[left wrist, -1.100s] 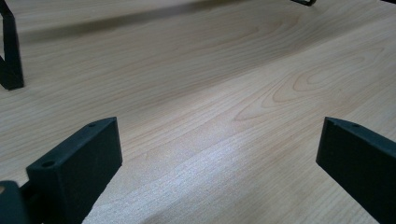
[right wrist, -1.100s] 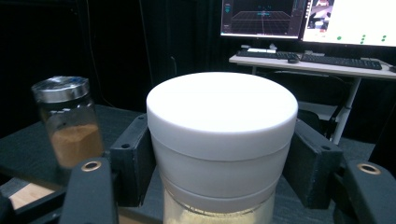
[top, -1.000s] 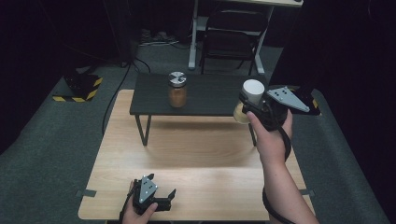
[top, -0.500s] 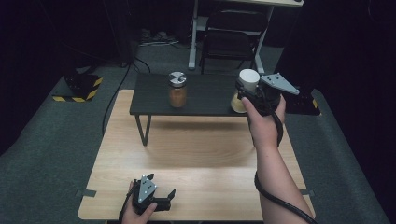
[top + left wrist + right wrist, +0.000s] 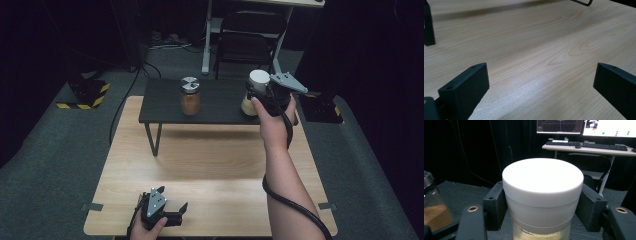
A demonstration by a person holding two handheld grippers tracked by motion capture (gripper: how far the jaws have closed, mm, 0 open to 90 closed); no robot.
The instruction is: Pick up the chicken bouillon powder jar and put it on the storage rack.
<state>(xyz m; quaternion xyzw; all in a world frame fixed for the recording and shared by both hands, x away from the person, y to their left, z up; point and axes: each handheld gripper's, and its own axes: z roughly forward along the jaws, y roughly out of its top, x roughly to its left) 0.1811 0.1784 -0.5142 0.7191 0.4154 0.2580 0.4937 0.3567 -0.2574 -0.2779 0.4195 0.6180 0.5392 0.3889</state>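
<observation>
A jar with a white lid (image 5: 258,86) is gripped by the right gripper (image 5: 265,90) at the right end of the small black shelf (image 5: 165,107), which stands on the far part of the wooden bench (image 5: 215,160). In the right gripper view, the white lid (image 5: 543,185) is seen clamped between the two black jaws, one pressed against each side, with pale contents visible in the glass below it. Whether the jar's base touches the shelf cannot be told. A second jar, with a metal lid and brown contents (image 5: 190,96), is seen standing upright on the shelf, to the left of the held jar and well apart from it. The left gripper (image 5: 167,215) is held at the near left edge of the bench, its jaws spread wide and nothing between them; bare wood (image 5: 536,57) is seen between them in the left gripper view.
</observation>
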